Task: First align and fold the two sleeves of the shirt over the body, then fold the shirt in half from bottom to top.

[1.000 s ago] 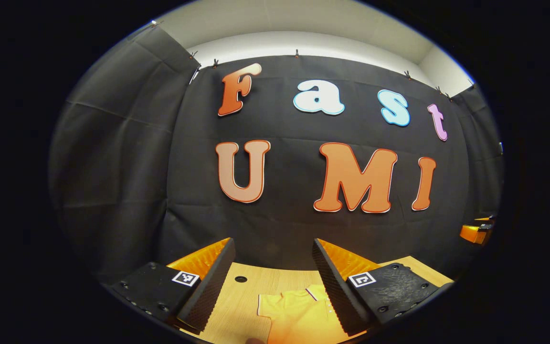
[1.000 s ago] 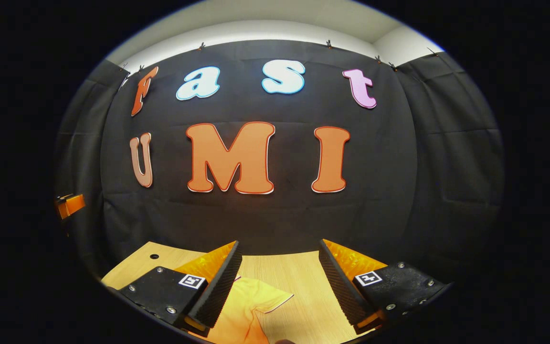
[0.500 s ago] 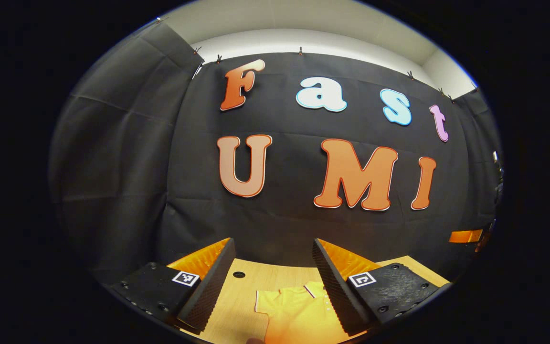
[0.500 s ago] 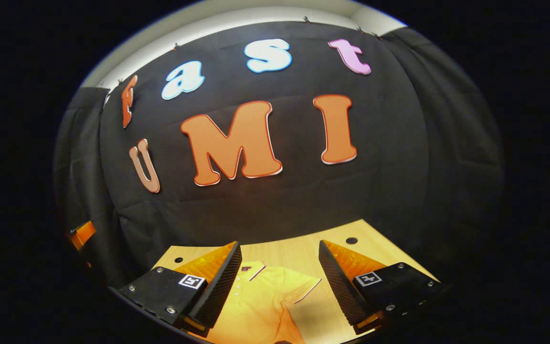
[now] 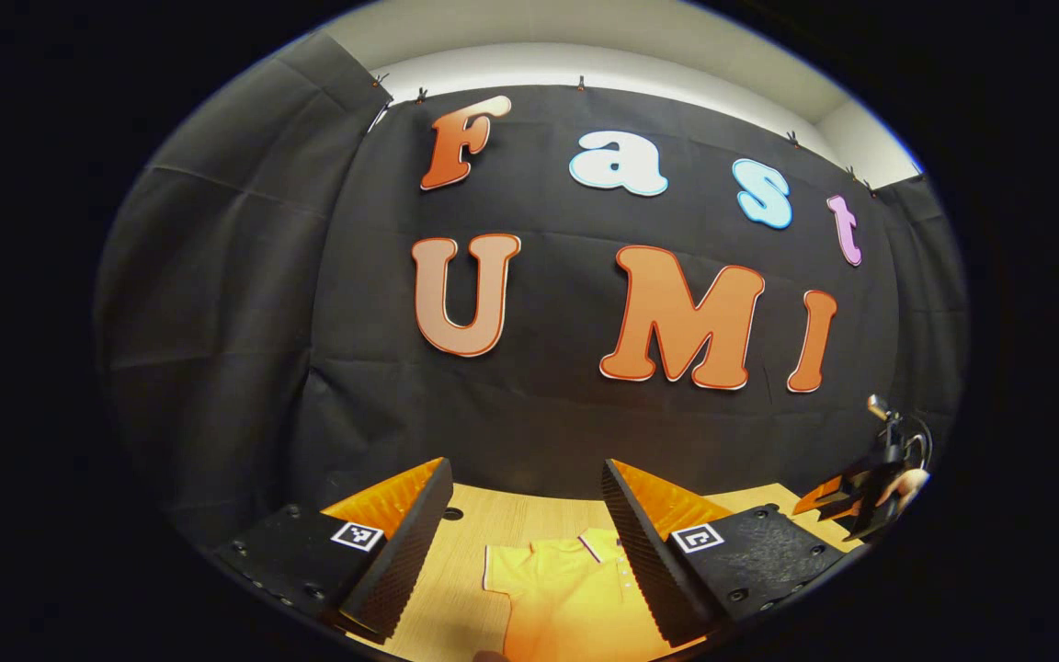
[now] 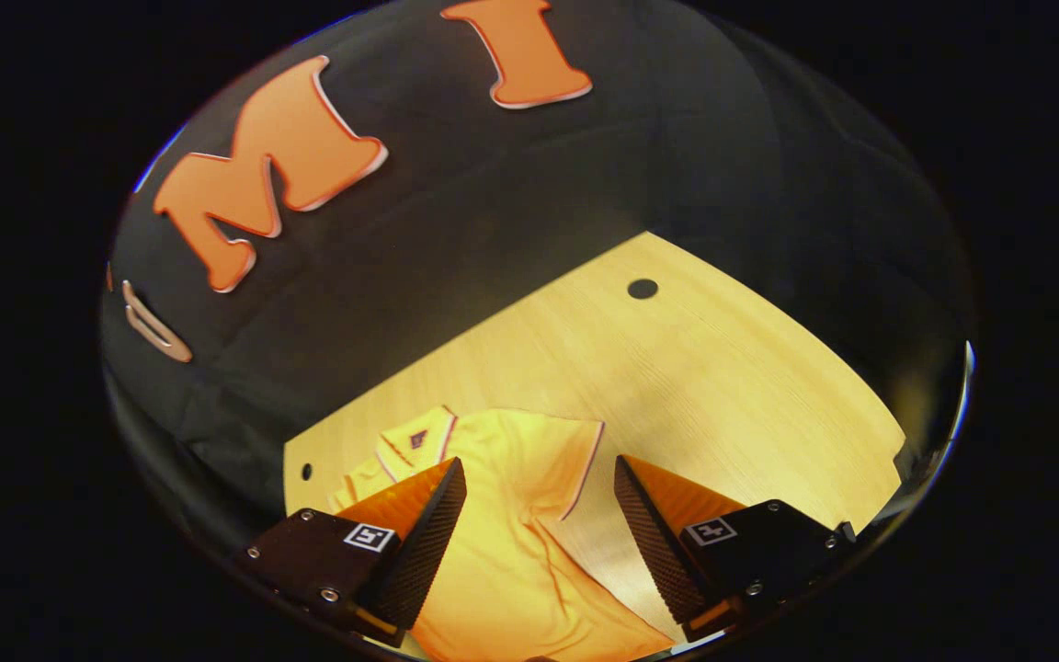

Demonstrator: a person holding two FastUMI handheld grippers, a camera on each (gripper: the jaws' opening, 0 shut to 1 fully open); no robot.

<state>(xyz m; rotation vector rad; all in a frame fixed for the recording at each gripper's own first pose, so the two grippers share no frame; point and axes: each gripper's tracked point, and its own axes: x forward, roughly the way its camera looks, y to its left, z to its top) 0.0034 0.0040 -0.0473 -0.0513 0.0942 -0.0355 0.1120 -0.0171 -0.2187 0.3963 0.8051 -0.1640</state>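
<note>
A light wooden tabletop (image 6: 695, 368) stands against the booth's black cloth wall, and a yellow polo shirt (image 6: 511, 542) lies flat near its back edge. The left gripper (image 5: 525, 542) and right gripper (image 6: 539, 542) hover above the shirt, jaws spread, holding nothing.

Left gripper view faces the wall, level — right gripper view tilts down, seemingly nearer; both share the shirt (image 5: 566, 598)
</note>
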